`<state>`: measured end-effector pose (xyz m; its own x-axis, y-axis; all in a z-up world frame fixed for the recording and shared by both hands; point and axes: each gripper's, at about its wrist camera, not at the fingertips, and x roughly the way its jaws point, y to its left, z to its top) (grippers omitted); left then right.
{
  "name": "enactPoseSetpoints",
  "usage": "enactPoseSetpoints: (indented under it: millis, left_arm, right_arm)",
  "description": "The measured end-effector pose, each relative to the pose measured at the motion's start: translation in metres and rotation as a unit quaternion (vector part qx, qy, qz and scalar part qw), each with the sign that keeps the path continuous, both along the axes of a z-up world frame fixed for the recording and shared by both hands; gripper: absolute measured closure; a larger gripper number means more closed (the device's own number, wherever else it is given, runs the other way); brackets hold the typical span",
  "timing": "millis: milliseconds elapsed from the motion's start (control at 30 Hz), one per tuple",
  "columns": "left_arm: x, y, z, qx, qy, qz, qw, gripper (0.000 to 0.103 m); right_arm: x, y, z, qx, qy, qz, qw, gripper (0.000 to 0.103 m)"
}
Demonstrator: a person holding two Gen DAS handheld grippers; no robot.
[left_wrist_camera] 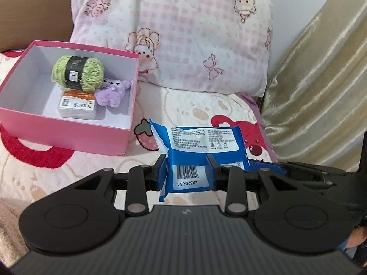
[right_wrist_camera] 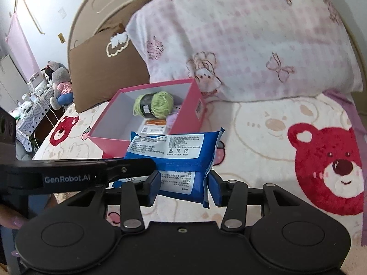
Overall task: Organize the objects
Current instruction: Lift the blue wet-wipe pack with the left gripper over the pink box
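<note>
- Left hand-held gripper [left_wrist_camera: 186, 174]: jaws clamped on one end of the blue packet [left_wrist_camera: 199, 146], barcode end between the pads.
- Right hand-held gripper [right_wrist_camera: 183, 188]: the packet's other end lies between its jaws; left pad touching, right pad just clear, so it stands slack.
- Packet held above the bed [right_wrist_camera: 263, 123], just beside the pink box [left_wrist_camera: 68, 133].
- Box contains green yarn [left_wrist_camera: 78, 73], a purple plush [left_wrist_camera: 112, 91] and a small card pack [left_wrist_camera: 76, 106].
- Pink pillow [left_wrist_camera: 195, 34] behind.

Both wrist cameras look steeply down along their fingers, close above the bed [left_wrist_camera: 188, 105], sharing the pink box [left_wrist_camera: 57, 123] and pillow [right_wrist_camera: 252, 45].
</note>
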<state>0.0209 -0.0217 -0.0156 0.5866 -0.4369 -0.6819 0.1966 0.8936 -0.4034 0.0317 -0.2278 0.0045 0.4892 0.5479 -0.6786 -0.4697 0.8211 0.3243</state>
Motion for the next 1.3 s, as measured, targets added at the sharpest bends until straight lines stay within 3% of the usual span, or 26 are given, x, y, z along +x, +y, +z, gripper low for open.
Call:
enactPoseSetpoints:
  millis: [633,800,1033,1300]
  left_arm:
    - [-0.017,0.066,0.028,-0.026,-0.029,0.058,0.9976,0.069]
    - [-0.017,0.081,0.036,-0.015,-0.046,0.067,0.9966,0.068]
    - [0.014,0.108,0.046,-0.015,-0.058,0.079,0.995,0.065]
    - [0.076,0.141,0.037,-0.041,-0.03,0.096,0.9941,0.065]
  right_arm:
    - [-0.023,0.06,0.03,0.0,-0.047,0.04,0.998,0.048]
    - [-0.024,0.08,0.036,-0.004,-0.064,0.061,0.996,0.046]
    - [-0.003,0.109,0.05,-0.003,-0.081,0.077,0.994,0.046]
    - [0.047,0.147,0.057,-0.029,-0.071,0.109,0.991,0.047]
